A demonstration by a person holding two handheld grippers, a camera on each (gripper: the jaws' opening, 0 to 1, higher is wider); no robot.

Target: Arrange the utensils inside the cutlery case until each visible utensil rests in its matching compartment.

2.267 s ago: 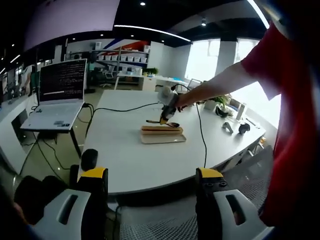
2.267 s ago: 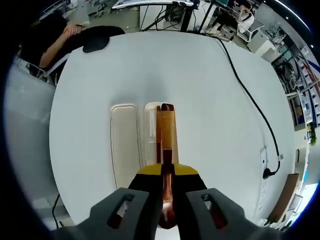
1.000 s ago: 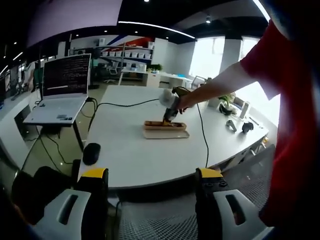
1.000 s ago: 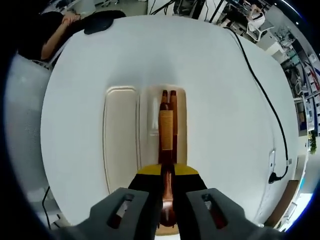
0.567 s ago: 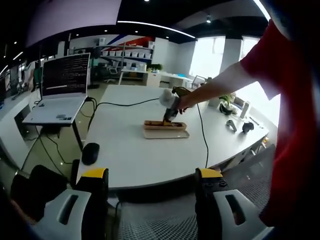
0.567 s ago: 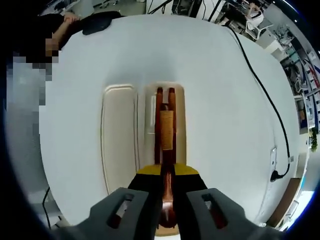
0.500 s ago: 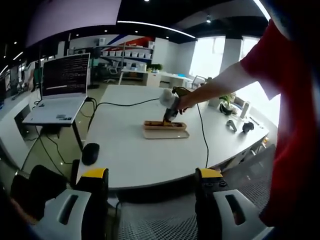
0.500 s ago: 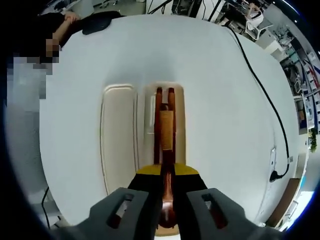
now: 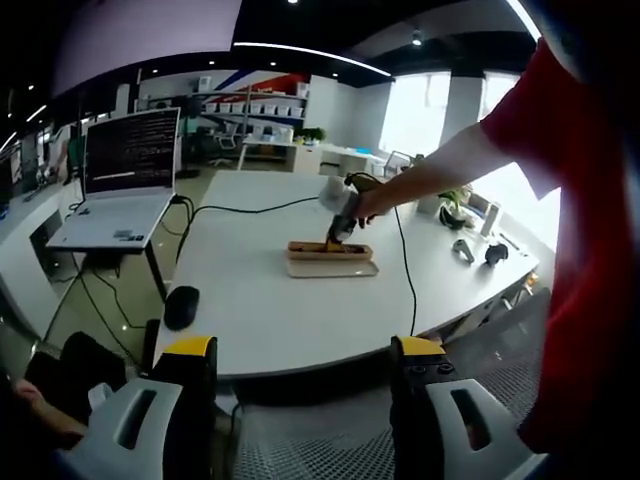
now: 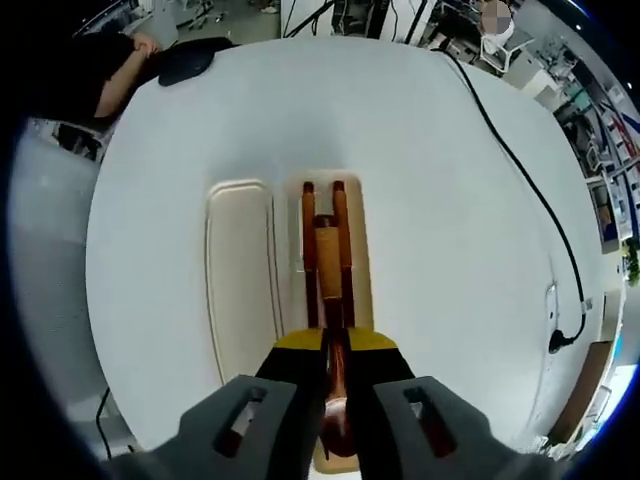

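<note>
Step in hand: placing a utensil. The right gripper (image 10: 333, 392) is clamped on a wooden utensil (image 10: 329, 300), held low over the right-hand compartment of the cutlery case (image 10: 240, 290) at mid-table (image 10: 450, 250), where two wooden pieces (image 10: 340, 230) already lie. Next: lower fully, then release. The left gripper (image 9: 300, 405) stands wide, holding nothing, off the table's near edge.

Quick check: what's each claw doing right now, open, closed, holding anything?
Left claw: open, holding nothing.
Right claw: closed on a wooden utensil over the cutlery case.
</note>
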